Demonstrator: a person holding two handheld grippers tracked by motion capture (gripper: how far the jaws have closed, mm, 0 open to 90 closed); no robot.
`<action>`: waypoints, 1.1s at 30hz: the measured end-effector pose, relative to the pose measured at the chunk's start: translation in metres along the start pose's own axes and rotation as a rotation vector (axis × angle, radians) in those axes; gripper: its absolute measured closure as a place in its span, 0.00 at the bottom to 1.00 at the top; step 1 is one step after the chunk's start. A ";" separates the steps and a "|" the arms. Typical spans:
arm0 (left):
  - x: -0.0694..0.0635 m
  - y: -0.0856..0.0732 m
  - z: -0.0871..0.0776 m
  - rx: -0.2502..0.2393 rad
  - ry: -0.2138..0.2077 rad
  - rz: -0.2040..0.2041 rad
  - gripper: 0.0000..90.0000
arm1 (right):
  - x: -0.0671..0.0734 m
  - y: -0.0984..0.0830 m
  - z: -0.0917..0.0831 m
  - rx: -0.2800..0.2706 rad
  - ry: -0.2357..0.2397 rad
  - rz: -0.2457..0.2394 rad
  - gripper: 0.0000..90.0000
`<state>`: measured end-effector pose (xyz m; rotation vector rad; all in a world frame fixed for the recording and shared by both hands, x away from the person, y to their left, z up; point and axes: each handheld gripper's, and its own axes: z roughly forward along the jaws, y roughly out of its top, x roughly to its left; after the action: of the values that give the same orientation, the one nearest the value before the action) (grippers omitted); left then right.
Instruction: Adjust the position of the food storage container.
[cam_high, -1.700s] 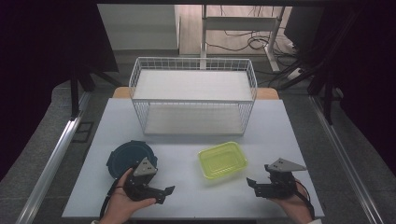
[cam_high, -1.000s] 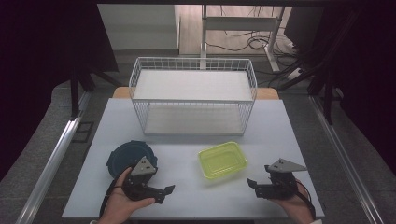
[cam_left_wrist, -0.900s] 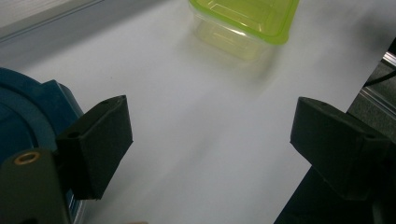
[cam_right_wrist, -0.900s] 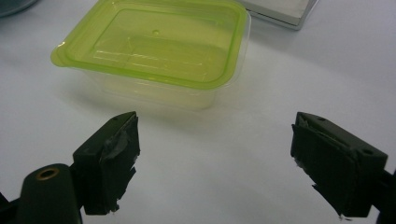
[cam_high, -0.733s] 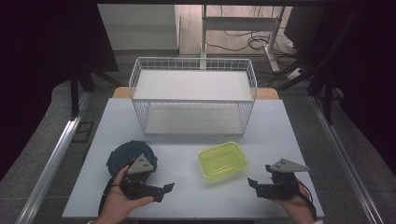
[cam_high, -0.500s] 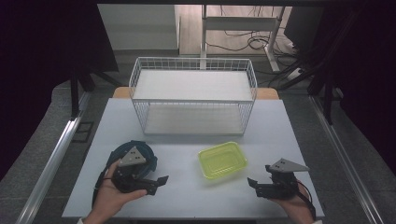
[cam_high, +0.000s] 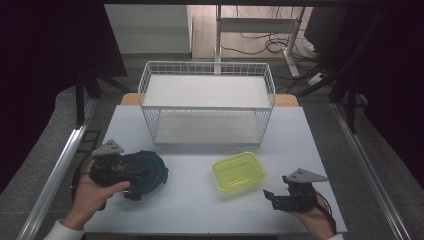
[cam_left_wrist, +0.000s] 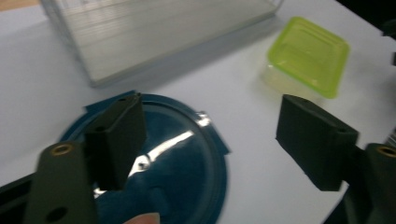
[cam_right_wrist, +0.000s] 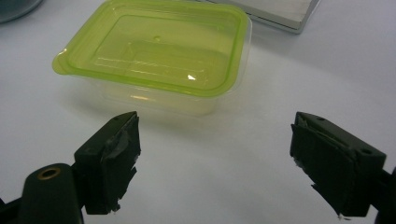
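Left hand over the blue lid, right hand parked.

The left gripper (cam_high: 131, 176) hovers above the round blue lid (cam_high: 150, 170) near the table's left edge, jaws just been closing yet wide, nothing between them; the right gripper (cam_high: 270, 196) rests agape, facing the green container (cam_high: 238, 171).

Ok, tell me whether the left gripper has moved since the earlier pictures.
Yes. The left gripper has shifted left and farther up the table, now over the blue lid, judged against the wire basket. Its jaws have just been closing; nothing is gripped.
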<state>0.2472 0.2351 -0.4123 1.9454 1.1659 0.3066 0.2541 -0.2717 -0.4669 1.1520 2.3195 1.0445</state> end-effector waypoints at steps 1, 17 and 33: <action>0.006 0.001 0.000 0.005 0.016 -0.001 0.31 | 0.000 0.000 0.000 0.001 0.000 0.002 0.18; 0.091 0.000 0.018 0.200 0.148 -0.057 0.98 | -0.001 0.000 0.000 -0.003 0.022 0.016 0.18; 0.122 -0.027 0.041 0.344 0.191 -0.077 1.00 | -0.003 -0.002 0.002 0.011 0.017 0.025 0.18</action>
<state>0.3199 0.3199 -0.4827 2.1959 1.4934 0.2691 0.2565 -0.2736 -0.4699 1.1840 2.3326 1.0553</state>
